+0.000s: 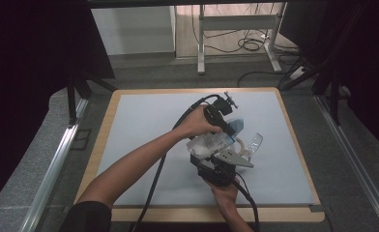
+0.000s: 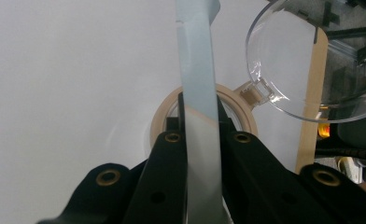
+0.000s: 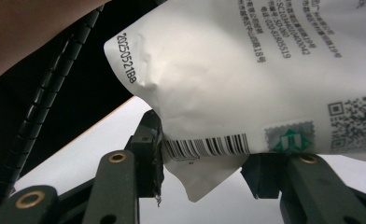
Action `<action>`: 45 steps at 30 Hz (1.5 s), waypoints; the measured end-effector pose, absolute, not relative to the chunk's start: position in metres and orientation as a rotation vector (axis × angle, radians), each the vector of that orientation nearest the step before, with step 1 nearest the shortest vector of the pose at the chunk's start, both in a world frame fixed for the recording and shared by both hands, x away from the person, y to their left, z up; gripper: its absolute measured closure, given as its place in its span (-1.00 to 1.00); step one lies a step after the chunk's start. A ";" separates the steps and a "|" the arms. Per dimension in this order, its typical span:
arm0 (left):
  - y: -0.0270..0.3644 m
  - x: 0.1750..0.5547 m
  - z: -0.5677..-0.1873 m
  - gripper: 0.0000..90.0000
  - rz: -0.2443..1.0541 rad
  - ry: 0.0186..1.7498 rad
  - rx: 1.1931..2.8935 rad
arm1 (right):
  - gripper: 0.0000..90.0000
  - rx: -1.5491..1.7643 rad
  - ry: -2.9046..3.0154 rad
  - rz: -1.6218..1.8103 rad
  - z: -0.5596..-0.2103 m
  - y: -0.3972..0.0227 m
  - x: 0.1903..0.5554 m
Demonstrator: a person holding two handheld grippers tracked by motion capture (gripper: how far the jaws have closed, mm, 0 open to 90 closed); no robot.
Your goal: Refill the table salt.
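Observation:
A white printed pouch (image 1: 208,143) hangs over the middle of the table between both grippers. My right gripper (image 1: 209,154) comes up from below, and its jaws (image 3: 204,149) press on the pouch's barcode end (image 3: 228,70). My left gripper (image 1: 228,129) reaches in from above and is shut on a thin pale blue flap (image 2: 197,65), apparently the pouch's top end (image 1: 237,126). Under that flap sits a round beige-rimmed container (image 2: 158,121), with its clear hinged lid (image 2: 288,60) tipped open to the right. In the high view the container (image 1: 241,143) and lid (image 1: 256,141) lie just right of the pouch.
A pale grey mat (image 1: 144,135) covers the wooden table (image 1: 100,145). My two cables trail off the near edge. Metal rails run along both sides, and a white desk frame (image 1: 201,43) with floor cables stands beyond the far edge.

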State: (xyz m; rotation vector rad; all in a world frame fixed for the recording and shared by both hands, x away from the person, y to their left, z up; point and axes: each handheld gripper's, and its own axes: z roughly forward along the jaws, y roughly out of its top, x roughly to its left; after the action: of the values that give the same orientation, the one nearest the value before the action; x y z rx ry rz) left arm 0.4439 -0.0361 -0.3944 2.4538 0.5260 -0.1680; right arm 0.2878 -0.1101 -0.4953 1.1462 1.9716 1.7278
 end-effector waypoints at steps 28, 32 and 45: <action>-0.037 0.443 -0.396 1.00 -0.153 0.529 2.469 | 0.22 1.180 1.945 1.735 -0.495 -0.106 0.286; -0.036 0.442 -0.396 1.00 -0.149 0.530 2.471 | 0.22 1.177 1.941 1.730 -0.496 -0.105 0.286; -0.037 0.442 -0.396 1.00 -0.152 0.533 2.474 | 0.22 1.182 1.940 1.728 -0.495 -0.104 0.285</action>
State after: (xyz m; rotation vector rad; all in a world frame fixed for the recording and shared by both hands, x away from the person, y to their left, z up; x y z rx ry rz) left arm 0.4423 -0.0368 -0.3962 2.4740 0.5332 -0.1516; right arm 0.2855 -0.1036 -0.4948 1.1824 1.9396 1.7283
